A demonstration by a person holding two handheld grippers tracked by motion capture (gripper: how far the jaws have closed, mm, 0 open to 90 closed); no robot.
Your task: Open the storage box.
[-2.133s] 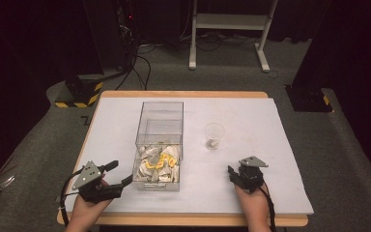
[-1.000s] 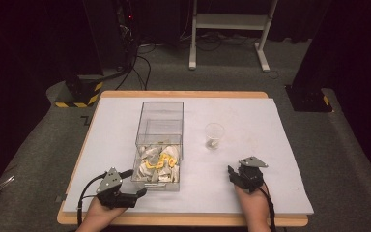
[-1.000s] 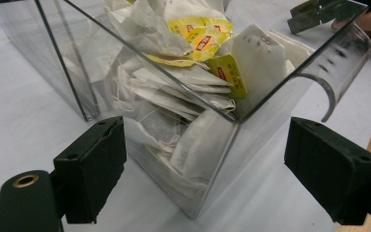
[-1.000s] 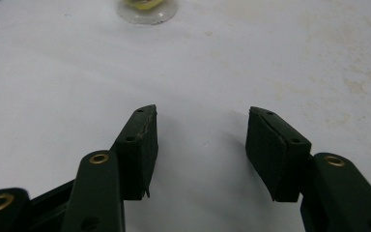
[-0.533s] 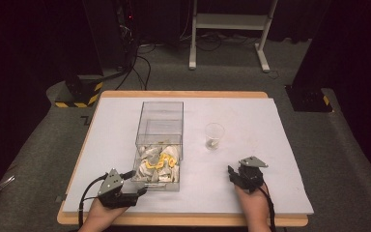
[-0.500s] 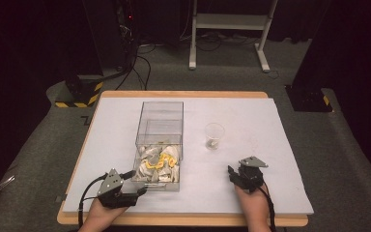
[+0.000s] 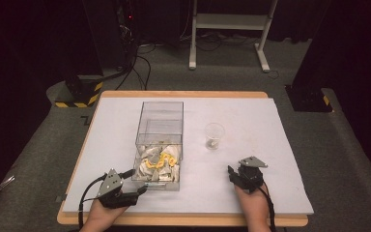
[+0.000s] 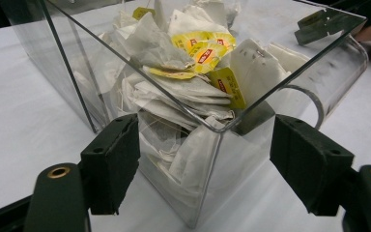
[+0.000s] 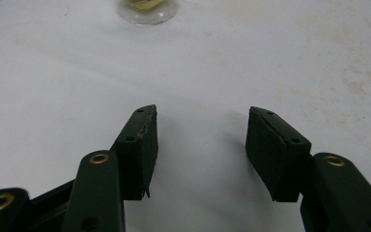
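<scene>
Left gripper (image 8: 205, 164) jaws apart astride clear box (image 8: 207, 159) corner, not quite touching, having just narrowed, yellow-tagged teabags (image 8: 200, 48) beyond (print unreadable), right gripper (image 9: 200, 145) agape over bare table (image 9: 53, 87)

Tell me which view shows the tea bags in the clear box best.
The left gripper view: the tea bags sit close up, yellow tags and paper folds plain through the clear box. The high view shows them small and blurred in the box's near end. The right gripper view faces bare table.
</scene>
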